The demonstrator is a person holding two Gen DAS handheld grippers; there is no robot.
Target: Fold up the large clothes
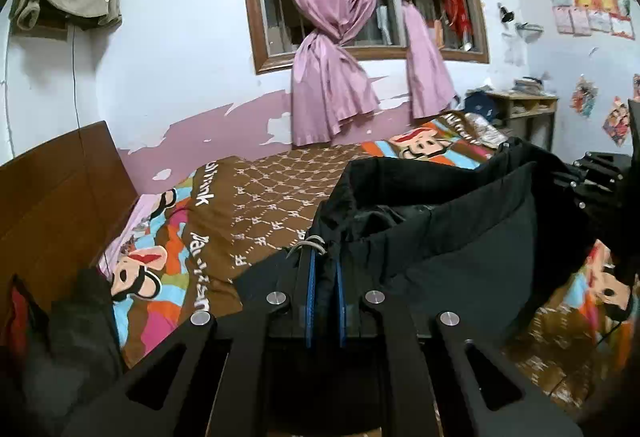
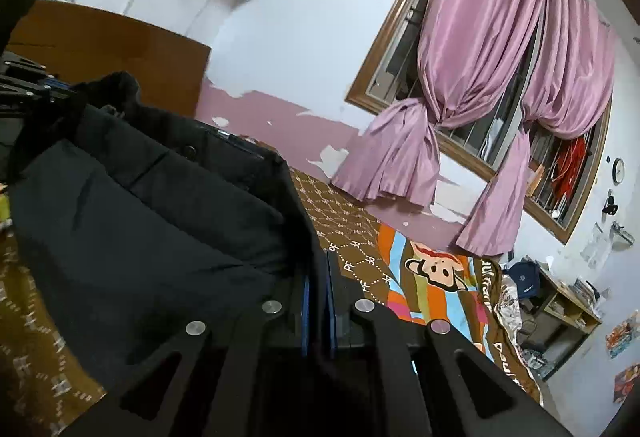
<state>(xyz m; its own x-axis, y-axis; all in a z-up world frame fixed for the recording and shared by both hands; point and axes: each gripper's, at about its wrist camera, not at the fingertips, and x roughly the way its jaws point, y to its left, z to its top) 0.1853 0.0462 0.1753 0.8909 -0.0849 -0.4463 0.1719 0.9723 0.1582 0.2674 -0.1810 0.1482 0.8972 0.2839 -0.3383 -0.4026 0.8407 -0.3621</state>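
Black coat hangs stretched sideways between both tongs, left tongs and right tongs each clamped on one end, above the bed.

Both fisheye cameras look forward along their own fingers, close above the bed with the brown cartoon-print cover, tipped slightly downward. The left wrist view faces the wood-framed window with pink tied curtains nearly square on. The right wrist view, rolled sideways, shows that window slanting at its right. Both share the bed, the window wall and the black padded garment filling the foreground.
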